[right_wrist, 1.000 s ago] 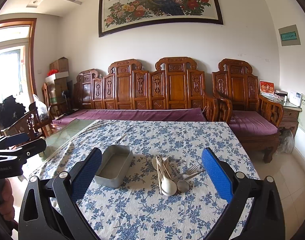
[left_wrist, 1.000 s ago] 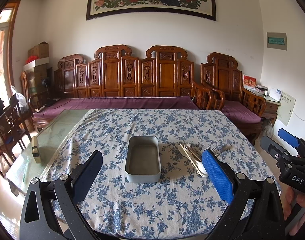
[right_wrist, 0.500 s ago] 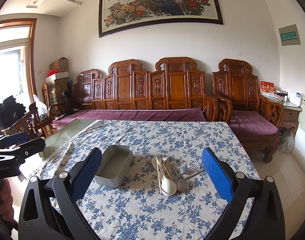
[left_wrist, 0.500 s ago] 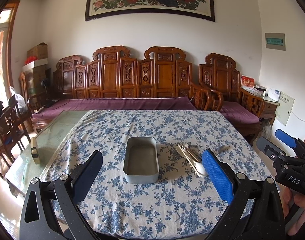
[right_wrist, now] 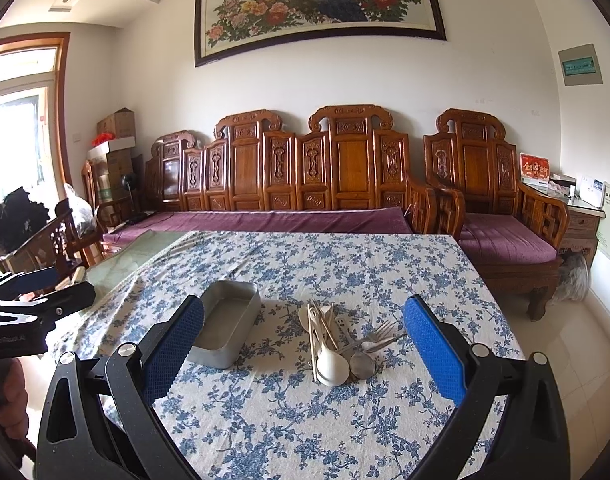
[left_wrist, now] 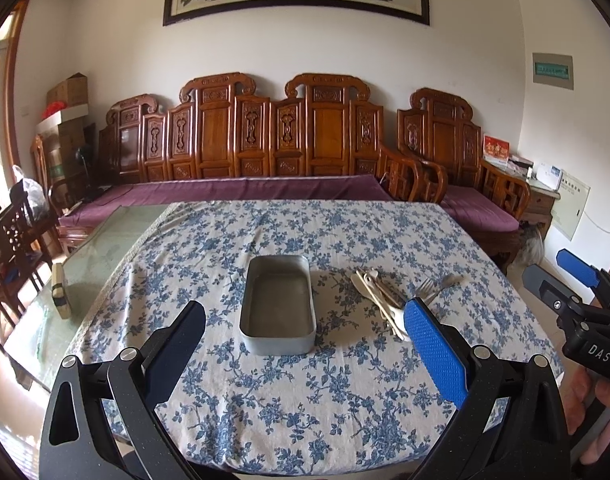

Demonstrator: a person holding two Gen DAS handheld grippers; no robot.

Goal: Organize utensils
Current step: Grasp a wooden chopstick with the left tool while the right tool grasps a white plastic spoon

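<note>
Utensils (right_wrist: 337, 344) lie heaped beside one empty tin (right_wrist: 225, 324); left tool (left_wrist: 301, 344) and right tool (right_wrist: 305, 344) both gape apart.

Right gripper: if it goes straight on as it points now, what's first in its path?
Likely the utensil pile, the white spoon nearest. The right gripper is open, with the pile between its fingers; the metal tray sits left. Depth unclear.

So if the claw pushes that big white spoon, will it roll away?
Probably not: the white spoon lies bowl-down among other utensils, so it would likely slide and nudge them. It looks smooth, maybe slippery to pinch. The patterned tablecloth might bunch.
</note>
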